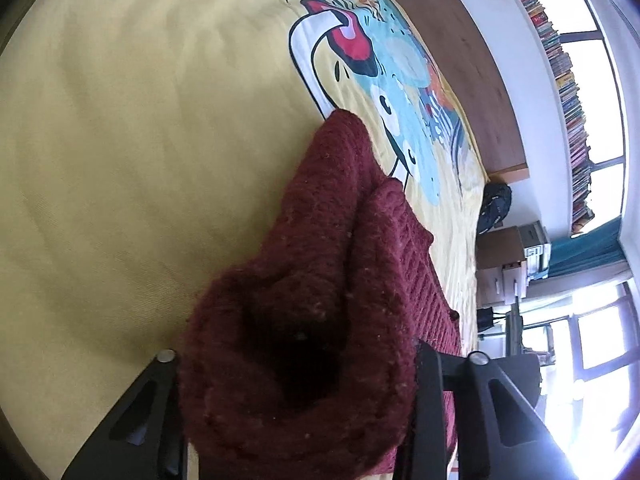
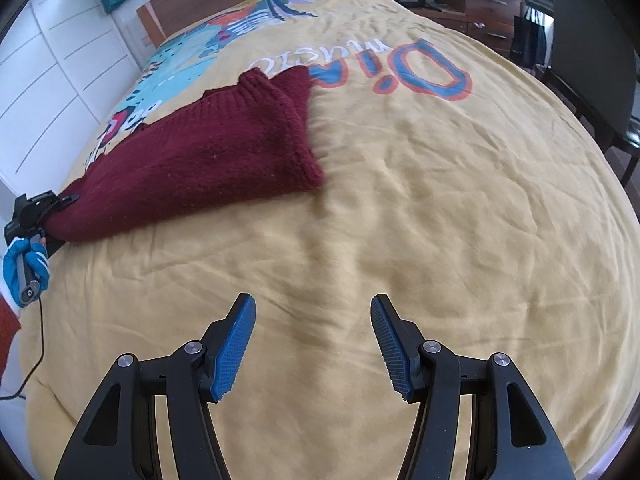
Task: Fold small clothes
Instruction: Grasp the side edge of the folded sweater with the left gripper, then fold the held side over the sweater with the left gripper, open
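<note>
At the left edge of the right wrist view, the left gripper [image 2: 60, 204], held by a blue-gloved hand [image 2: 24, 272], is clamped on a corner of the maroon knitted sweater [image 2: 200, 160], which lies across the upper left of the yellow bedspread [image 2: 440, 200]; at lower centre, the right gripper [image 2: 312, 344] hangs over bare bedspread, blue pads [image 2: 234, 348] apart and empty
</note>
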